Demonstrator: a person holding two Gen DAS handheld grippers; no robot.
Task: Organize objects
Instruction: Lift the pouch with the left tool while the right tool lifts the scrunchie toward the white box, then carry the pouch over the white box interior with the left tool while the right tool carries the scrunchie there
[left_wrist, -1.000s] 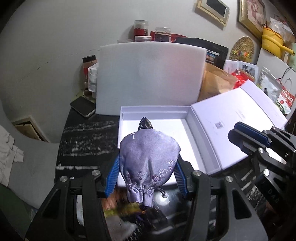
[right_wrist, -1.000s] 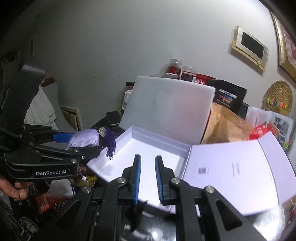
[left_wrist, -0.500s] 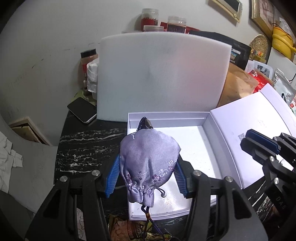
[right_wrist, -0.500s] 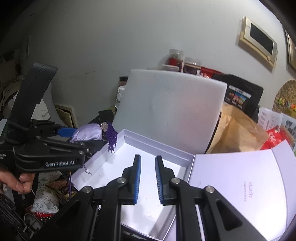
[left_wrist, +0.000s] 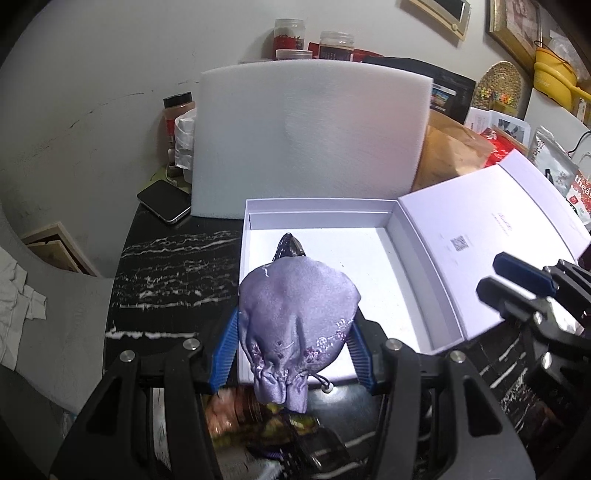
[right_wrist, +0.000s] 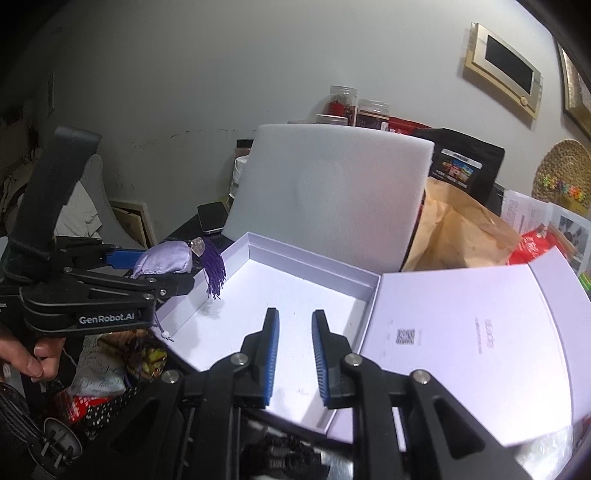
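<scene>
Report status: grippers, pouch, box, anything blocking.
Left gripper shut on lilac pouch, over white box's near edge. Right gripper empty, jaws opening. Box open, nothing inside.

A black marble-veined tabletop (left_wrist: 173, 273) carries an open white box (left_wrist: 391, 280) with its lid (right_wrist: 472, 339) folded flat alongside, a white foam sheet (left_wrist: 314, 144) standing upright behind it, a dark phone (left_wrist: 164, 201), and snack packets (right_wrist: 122, 354) at the near edge.

Clutter behind — foam and jars
A phone (left_wrist: 164, 201) lies on the counter (left_wrist: 173, 273) beside the upright foam sheet (left_wrist: 310, 140); jars (left_wrist: 290, 37) stand behind.
</scene>
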